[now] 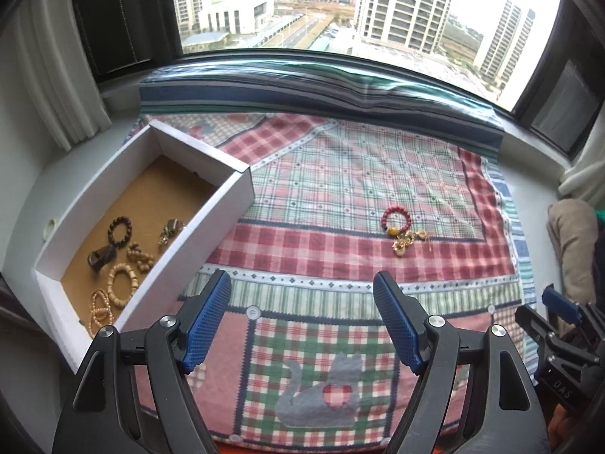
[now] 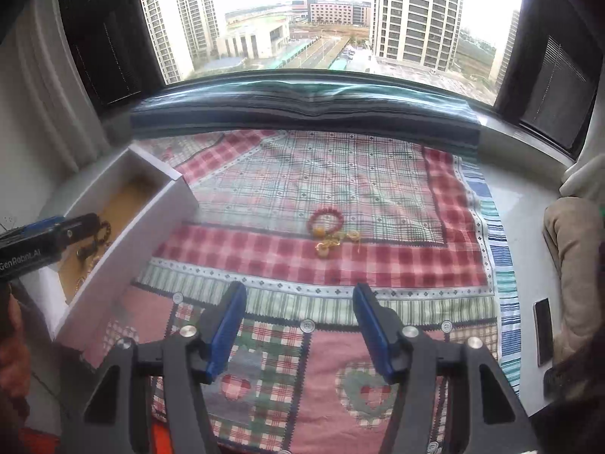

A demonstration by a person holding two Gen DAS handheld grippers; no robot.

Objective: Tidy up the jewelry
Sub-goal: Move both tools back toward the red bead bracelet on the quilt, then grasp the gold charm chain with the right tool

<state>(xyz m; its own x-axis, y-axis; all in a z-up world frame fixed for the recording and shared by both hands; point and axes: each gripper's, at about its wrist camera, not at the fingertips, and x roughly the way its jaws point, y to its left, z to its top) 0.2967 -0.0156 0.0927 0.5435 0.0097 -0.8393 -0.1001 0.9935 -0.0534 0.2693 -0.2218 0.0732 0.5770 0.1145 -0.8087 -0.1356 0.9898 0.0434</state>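
Patchwork quilt [image 1: 340, 174], phone [image 2: 543, 331], window [image 1: 321, 3]

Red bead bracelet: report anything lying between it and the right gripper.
Nothing visible does. Only bare patchwork quilt lies between the open right gripper and the red bead bracelet, which sits beyond the fingertips with its gold charms.

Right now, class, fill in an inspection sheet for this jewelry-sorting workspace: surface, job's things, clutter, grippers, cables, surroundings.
Surface: patchwork quilt spread flat on a window ledge.
Job's things: white box at the left holds several bead bracelets; a red bead bracelet with gold charms lies alone on the quilt.
Clutter: dark phone at the ledge's right edge.
Grippers: left hand-held gripper and right hand-held gripper both open, empty, above the quilt.
Cables: nothing seen.
Surroundings: window facing tower blocks; curtain at left.
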